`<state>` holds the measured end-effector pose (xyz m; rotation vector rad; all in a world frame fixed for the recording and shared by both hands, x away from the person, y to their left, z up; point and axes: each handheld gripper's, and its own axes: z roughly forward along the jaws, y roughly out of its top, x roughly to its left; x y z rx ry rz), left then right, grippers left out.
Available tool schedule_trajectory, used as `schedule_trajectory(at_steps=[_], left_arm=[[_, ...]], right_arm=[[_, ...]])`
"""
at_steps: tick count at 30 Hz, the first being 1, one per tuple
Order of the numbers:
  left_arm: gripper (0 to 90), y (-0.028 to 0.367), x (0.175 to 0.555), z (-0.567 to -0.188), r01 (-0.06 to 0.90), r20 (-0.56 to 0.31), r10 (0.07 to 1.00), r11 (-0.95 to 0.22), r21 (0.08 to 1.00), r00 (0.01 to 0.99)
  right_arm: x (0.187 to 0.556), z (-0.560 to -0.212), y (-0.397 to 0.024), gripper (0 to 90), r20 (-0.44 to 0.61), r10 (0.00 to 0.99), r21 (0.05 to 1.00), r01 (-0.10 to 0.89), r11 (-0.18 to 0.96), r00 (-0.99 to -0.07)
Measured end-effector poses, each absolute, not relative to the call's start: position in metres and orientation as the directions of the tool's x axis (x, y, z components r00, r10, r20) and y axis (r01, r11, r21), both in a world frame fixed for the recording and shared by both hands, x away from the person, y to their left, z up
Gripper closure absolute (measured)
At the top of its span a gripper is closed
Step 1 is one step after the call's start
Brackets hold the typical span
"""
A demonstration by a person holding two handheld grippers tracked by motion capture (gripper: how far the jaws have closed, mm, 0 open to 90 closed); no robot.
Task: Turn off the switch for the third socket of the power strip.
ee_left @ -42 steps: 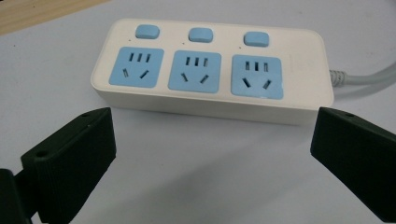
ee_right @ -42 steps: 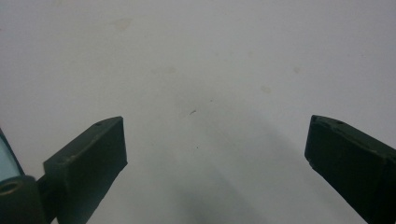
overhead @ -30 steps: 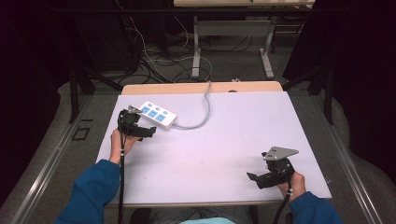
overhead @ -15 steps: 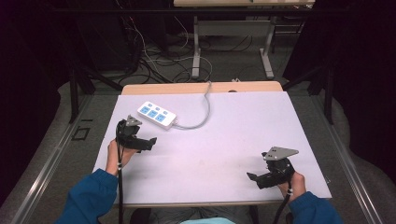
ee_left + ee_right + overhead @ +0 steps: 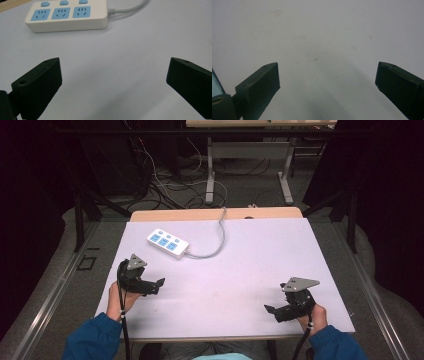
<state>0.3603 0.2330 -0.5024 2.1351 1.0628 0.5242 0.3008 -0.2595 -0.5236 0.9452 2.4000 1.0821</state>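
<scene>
A white power strip (image 5: 168, 243) with 3 blue sockets is seen near the table's (image 5: 260, 255) far left corner, its cord (image 5: 215, 245) trailing to the far edge. It is judged rigid, light and smooth-sided, best gripped across its narrow width. No containers are present. The left gripper (image 5: 159, 283), jaws spread and empty, is aimed at it; the right gripper (image 5: 268, 310), likewise spread, is held near the near right corner.

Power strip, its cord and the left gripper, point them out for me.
Power strip (image 5: 67, 15), left gripper view, middle socket face.
Cord (image 5: 212, 251), high view, curved stretch on the table.
Left gripper (image 5: 113, 75), left gripper view, midway between its open jaws.
</scene>
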Motion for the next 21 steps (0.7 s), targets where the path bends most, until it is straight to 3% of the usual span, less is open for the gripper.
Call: schedule_trajectory(at_steps=[21], left_arm=[[0.1,0.232,0.305,-0.505,0.461,0.11,0.779,-0.472,0.752,0.617]], right_arm=[[0.301,-0.524,-0.26,4.8,-0.045,0.69,0.758,0.425,0.495,-0.722]])
